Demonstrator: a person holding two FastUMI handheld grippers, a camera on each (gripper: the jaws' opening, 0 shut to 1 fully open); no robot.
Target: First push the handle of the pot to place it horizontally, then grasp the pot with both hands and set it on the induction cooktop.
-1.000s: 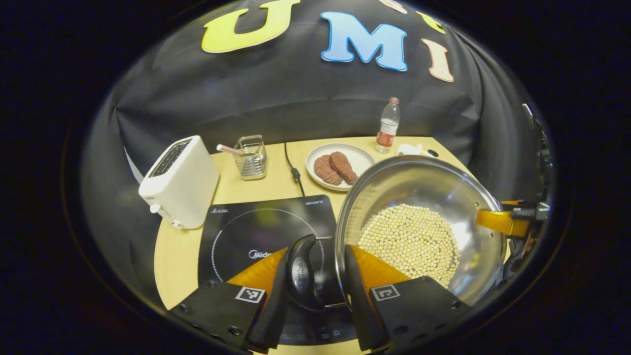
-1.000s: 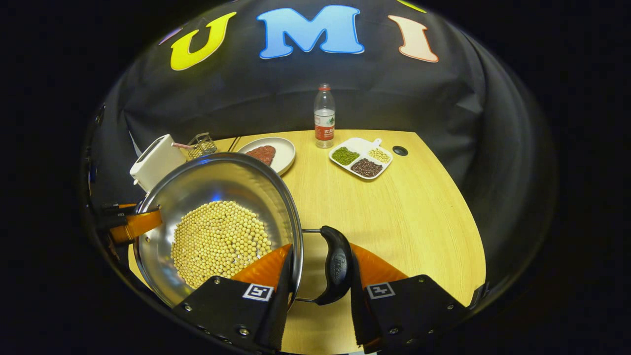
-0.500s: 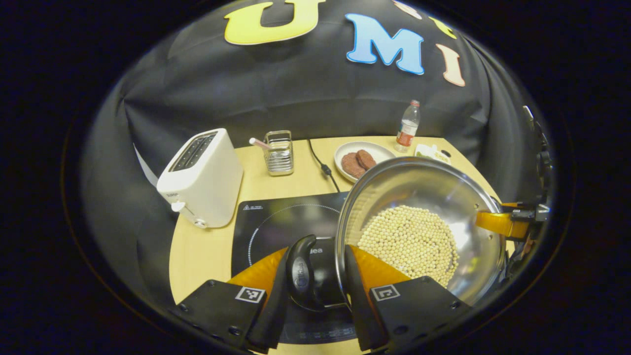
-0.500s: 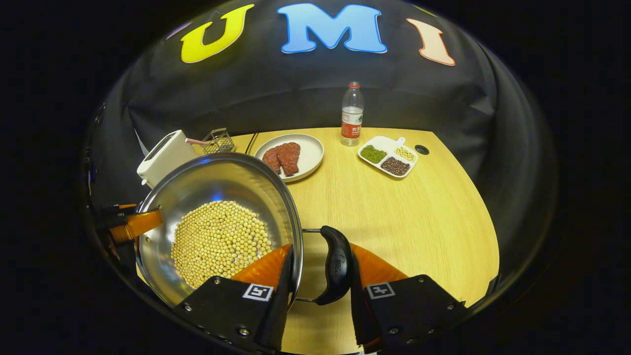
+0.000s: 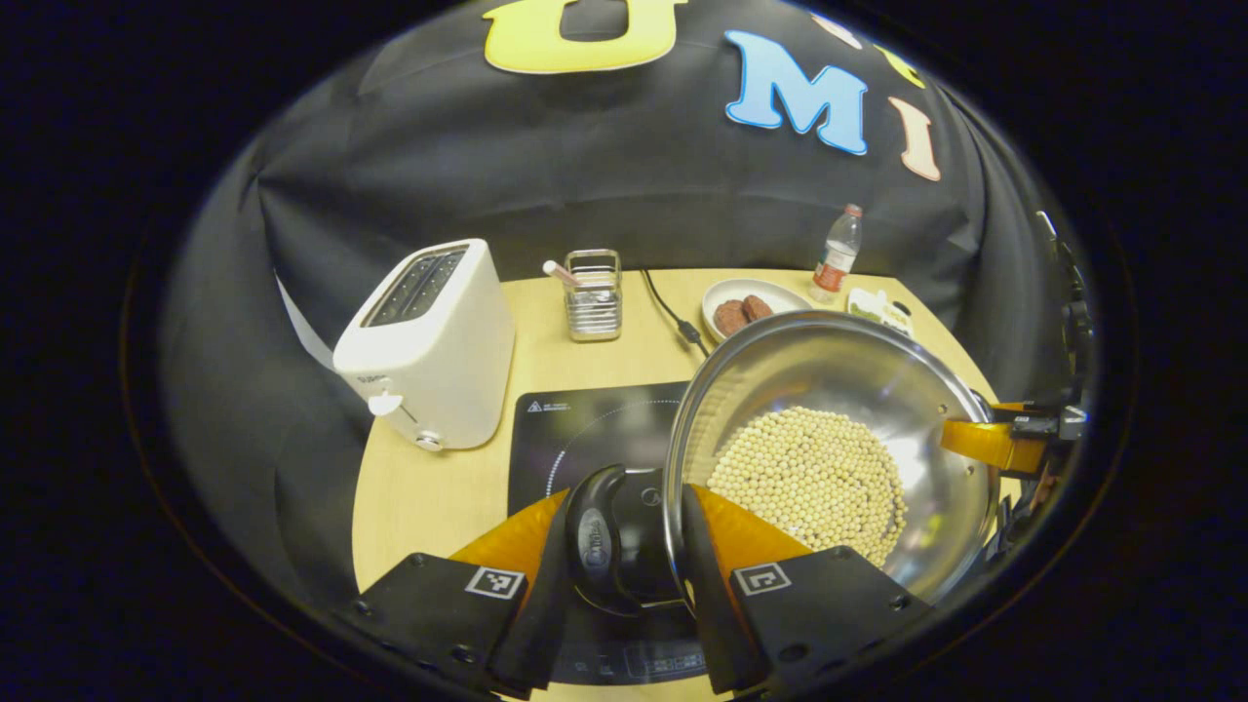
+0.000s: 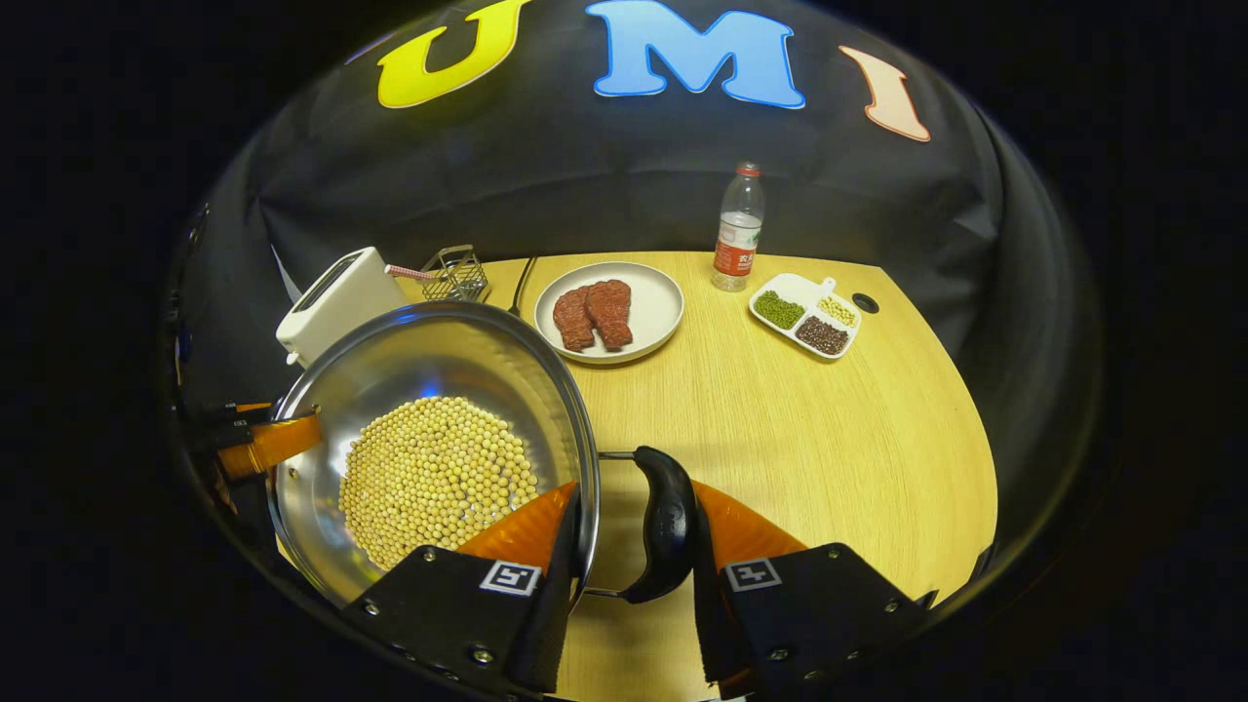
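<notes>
The round stainless-steel pot [image 5: 829, 439], its floor covered with pale yellow beans [image 5: 809, 478], fills the lower right of the left gripper view, carried from both sides so it stays level and the beans do not slide; the left claw [image 5: 619, 546] is clenched on the pot's black side handle [image 5: 595, 536] with one finger against the rim; at lower centre of the right gripper view, the right claw [image 6: 634, 536] grips the opposite black handle [image 6: 668, 522] likewise; the black glass induction cooktop [image 5: 595, 429] lies just beyond and partly beneath the pot on the wooden tabletop [image 6: 799, 429], so the setting-down looks close.
</notes>
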